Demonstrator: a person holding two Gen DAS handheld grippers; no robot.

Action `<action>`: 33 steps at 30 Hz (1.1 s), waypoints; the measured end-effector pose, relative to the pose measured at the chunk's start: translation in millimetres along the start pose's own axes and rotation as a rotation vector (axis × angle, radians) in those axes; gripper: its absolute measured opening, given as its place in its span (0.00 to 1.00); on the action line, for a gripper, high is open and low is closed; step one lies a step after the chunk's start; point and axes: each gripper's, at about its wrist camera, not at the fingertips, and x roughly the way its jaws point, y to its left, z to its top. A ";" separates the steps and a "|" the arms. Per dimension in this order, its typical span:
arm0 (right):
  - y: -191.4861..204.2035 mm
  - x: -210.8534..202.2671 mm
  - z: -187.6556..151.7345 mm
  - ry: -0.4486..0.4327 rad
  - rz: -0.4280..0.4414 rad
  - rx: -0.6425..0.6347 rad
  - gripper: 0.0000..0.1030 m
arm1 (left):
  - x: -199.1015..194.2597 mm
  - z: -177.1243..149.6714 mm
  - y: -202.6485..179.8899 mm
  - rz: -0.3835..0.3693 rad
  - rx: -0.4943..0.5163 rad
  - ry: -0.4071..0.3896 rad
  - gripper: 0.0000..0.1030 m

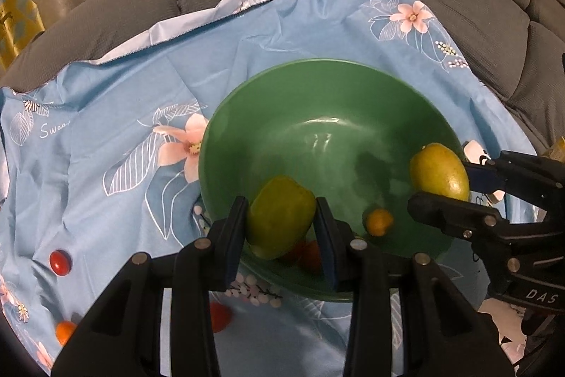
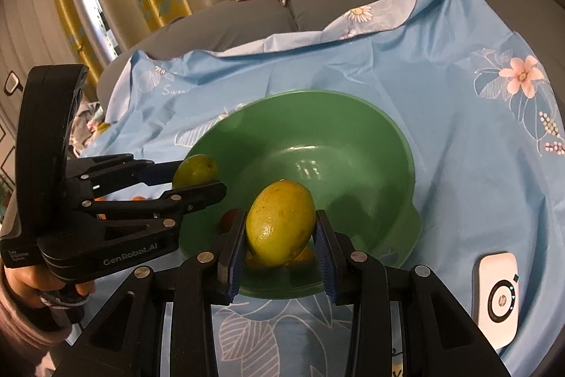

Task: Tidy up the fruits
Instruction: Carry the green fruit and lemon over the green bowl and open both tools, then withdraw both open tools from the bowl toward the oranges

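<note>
The left gripper is clamped on a green fruit, holding it over the near rim of the green bowl; the right gripper is clenched around a yellow-green mango, also hanging over the bowl's near side; each gripper shows in the other's view, approaching from opposite sides with the bowl between them.

Below and ahead of the left fingers, a small orange fruit and a red fruit already lie in the bowl; outside it, to the left and nearer than the left gripper, a red fruit on the cloth and an orange one wait on the blue floral cloth.

The step in hand looks like the drop into the bowl; to do it well, lower each fruit close to the bowl floor before opening, aim for bare green away from the small fruits, and release one at a time so the two do not knock together.

Readable writing: "GenRobot.AI" on the left gripper's body; "DAS" on the right gripper's; "Swee…" on the cloth; an "hp" logo on a white device to the right of the right gripper.
</note>
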 end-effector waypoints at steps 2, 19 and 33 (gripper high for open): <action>-0.3 2.5 -1.0 0.008 -0.001 0.004 0.37 | 0.5 0.0 0.2 0.000 0.001 0.001 0.37; 4.3 3.7 -6.4 0.039 -0.045 0.009 0.37 | -16.8 -0.8 -4.6 0.009 0.003 -0.037 0.70; 30.5 -39.9 -38.6 -0.043 0.100 0.005 0.38 | -76.2 -94.4 31.3 0.076 -0.148 0.006 0.87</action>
